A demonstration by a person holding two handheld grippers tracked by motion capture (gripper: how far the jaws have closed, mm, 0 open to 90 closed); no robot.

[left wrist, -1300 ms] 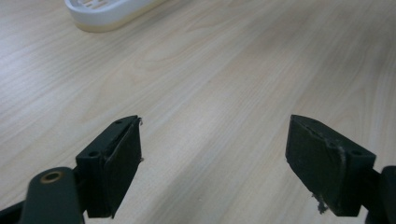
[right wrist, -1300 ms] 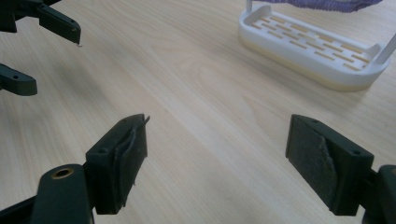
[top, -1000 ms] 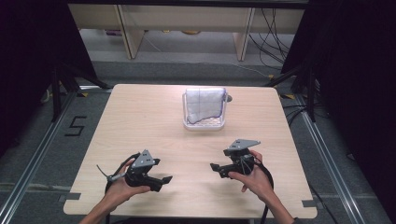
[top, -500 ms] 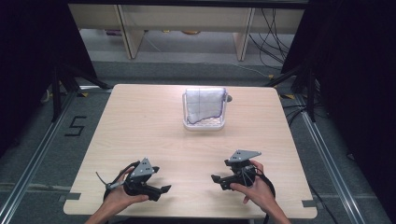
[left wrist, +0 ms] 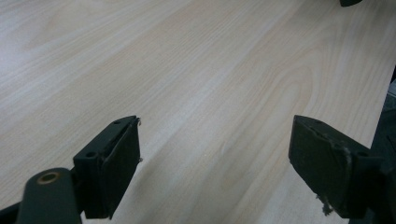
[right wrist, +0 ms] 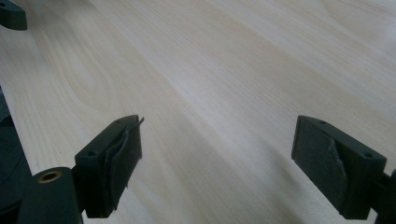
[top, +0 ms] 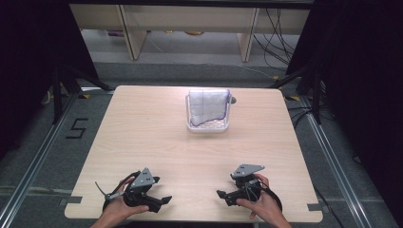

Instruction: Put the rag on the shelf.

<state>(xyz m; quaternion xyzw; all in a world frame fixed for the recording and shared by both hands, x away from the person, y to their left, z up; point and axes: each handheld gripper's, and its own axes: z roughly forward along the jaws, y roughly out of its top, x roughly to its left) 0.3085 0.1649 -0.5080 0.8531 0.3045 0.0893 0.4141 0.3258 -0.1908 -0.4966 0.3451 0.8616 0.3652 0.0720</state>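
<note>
My left gripper [top: 164,199] is low over the wooden table [top: 142,123] near its front edge, held in a hand and pointing right. Its jaws stand wide apart with only bare wood between them, so the left gripper [left wrist: 215,158] is open. My right gripper [top: 222,194] faces it from the right, also low by the front edge. The right gripper [right wrist: 217,158] is open; its jaws have just been opening a little further, with nothing between them. Each gripper's tip peeks into the other's view, the right gripper's tip [left wrist: 350,2] and the left gripper's tip [right wrist: 11,16].
A white basket [top: 228,114] stands at the far middle of the table, with a white cloth [top: 206,107] edged in purple draped in it. Dark stands and cables flank the table; shelving legs stand beyond its far edge.
Both hands have drawn back toward the table's front edge and sunk a little, with the grippers still facing each other. The basket and cloth have not moved.
</note>
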